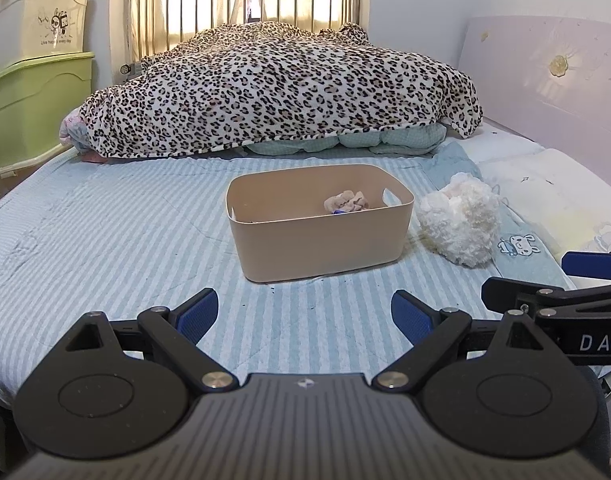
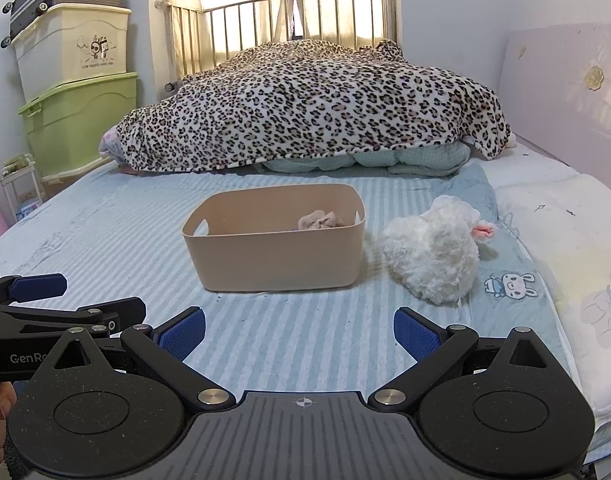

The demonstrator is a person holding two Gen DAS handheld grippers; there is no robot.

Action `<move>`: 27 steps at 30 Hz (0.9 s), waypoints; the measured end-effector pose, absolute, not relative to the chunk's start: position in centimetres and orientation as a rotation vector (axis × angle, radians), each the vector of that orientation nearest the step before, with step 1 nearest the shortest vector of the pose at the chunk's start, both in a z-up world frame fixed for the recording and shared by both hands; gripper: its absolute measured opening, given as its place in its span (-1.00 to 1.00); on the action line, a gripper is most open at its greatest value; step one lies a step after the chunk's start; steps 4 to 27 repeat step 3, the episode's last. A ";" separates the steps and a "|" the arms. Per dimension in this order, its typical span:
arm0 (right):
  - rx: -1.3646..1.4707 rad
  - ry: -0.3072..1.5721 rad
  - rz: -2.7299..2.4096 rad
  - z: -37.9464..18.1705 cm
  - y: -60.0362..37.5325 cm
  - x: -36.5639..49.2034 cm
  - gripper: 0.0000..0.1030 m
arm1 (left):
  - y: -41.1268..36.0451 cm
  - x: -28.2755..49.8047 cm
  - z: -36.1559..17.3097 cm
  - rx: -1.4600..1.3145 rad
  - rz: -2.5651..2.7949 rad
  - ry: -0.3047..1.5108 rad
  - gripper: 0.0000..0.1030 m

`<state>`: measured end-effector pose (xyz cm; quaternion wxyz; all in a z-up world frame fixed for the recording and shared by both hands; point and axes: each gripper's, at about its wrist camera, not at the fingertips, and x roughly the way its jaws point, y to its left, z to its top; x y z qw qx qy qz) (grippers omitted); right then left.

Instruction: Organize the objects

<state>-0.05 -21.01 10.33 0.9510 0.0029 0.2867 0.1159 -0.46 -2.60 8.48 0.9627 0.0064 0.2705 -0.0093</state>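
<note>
A beige plastic bin (image 1: 317, 246) (image 2: 273, 256) stands on the striped bed sheet. A crumpled pinkish cloth (image 1: 345, 201) (image 2: 320, 220) lies inside it, with something blue beside it. A white fluffy plush toy (image 1: 459, 222) (image 2: 433, 252) lies on the bed just right of the bin. My left gripper (image 1: 304, 314) is open and empty, low over the sheet in front of the bin. My right gripper (image 2: 299, 330) is open and empty, also in front of the bin. Each gripper shows at the edge of the other's view.
A heap of bedding under a leopard-print blanket (image 1: 281, 88) (image 2: 313, 108) fills the far half of the bed. A pillow (image 2: 565, 240) and a pink headboard (image 2: 565, 92) are at the right. Stacked storage boxes (image 2: 77, 92) stand at the left.
</note>
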 end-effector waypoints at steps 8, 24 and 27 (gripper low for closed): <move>0.008 0.585 0.237 10.3 -21.0 0.0 0.98 | -2.6 -0.4 8.5 0.017 -0.012 0.546 0.83; 0.008 0.585 0.237 10.3 -21.0 0.0 0.98 | -2.6 -0.4 8.5 0.017 -0.012 0.546 0.83; 0.008 0.585 0.237 10.3 -21.0 0.0 0.98 | -2.6 -0.4 8.5 0.017 -0.012 0.546 0.83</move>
